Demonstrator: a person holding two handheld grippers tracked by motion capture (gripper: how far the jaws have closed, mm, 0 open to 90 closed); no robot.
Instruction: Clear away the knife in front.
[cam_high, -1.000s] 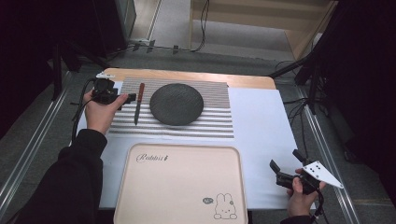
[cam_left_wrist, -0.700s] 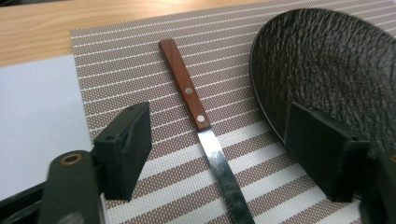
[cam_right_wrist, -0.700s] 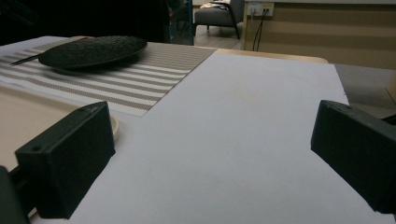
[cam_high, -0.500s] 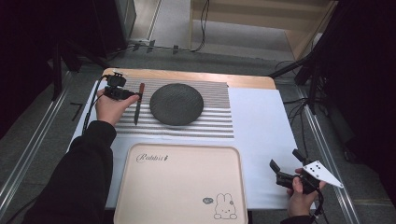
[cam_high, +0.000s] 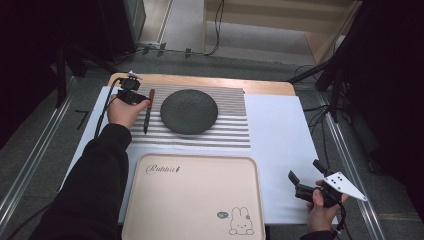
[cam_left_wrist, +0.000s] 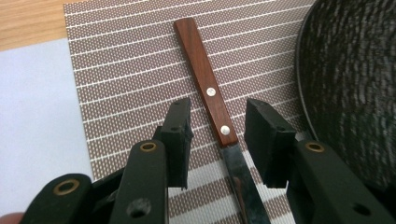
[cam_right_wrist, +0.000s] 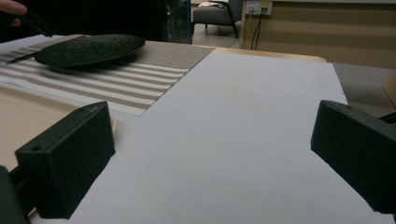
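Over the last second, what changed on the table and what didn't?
The left hand-held gripper moved in over the knife, toward the dark plate. Its jaws have just been closing and now straddle the wooden handle, with gaps either side. The knife, plate, tray and the open right hand-held gripper stayed put.

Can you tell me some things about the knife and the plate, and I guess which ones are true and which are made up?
1. The knife has a wooden handle. True.
2. The knife lies on the plate. False: it lies beside it, on the striped mat.
3. The left gripper has its jaws either side of the knife. True; they have just been closing and don't yet press on it.
4. The right gripper holds a spoon. False: it is open, holding nothing.
5. The tray has a bunny picture. True.
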